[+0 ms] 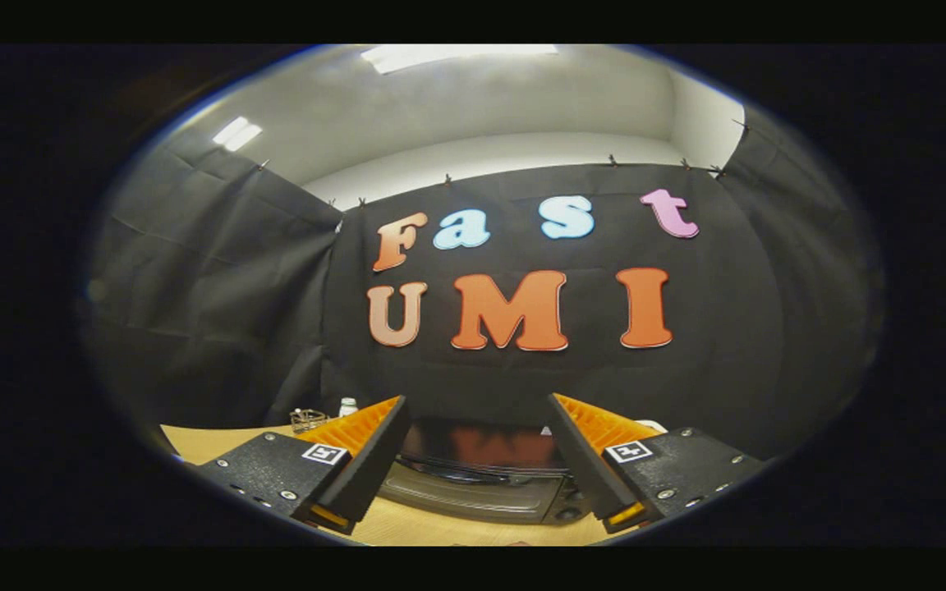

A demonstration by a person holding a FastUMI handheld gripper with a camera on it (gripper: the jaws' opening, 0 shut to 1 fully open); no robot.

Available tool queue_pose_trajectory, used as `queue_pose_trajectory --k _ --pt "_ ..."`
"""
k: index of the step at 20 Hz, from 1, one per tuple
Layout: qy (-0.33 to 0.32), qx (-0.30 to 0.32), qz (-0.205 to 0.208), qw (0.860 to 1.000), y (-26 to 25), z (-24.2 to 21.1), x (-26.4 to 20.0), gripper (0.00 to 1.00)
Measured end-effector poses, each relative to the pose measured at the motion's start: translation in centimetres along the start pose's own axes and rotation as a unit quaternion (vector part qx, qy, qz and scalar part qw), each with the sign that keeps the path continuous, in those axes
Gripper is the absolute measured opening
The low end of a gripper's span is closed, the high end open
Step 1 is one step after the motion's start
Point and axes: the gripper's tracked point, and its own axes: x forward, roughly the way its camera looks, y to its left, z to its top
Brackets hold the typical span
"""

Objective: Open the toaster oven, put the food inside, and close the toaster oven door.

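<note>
A hand-held gripper [477, 460] hangs over a wooden bench [218, 443] with its two fingers spread wide apart and nothing held between them. Between the fingers and a little ahead of them sits the toaster oven [477, 484], seen from slightly above; its dark glass door looks closed, with a handle running across the front. Beyond the left finger, near the back of the bench, stand a small wire basket [307, 419] and a small white bottle [347, 406]. A black cloth wall rises behind everything.
</note>
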Motion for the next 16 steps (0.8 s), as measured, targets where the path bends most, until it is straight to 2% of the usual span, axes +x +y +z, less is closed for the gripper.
queue_pose_trajectory --k 6,16 --pt "0.048 0.013 0.012 0.999 1.7 -4.8 3.3 0.98" --pt "0.136 0.017 -0.028 0.99 1.9 -13.9 7.4 0.99"
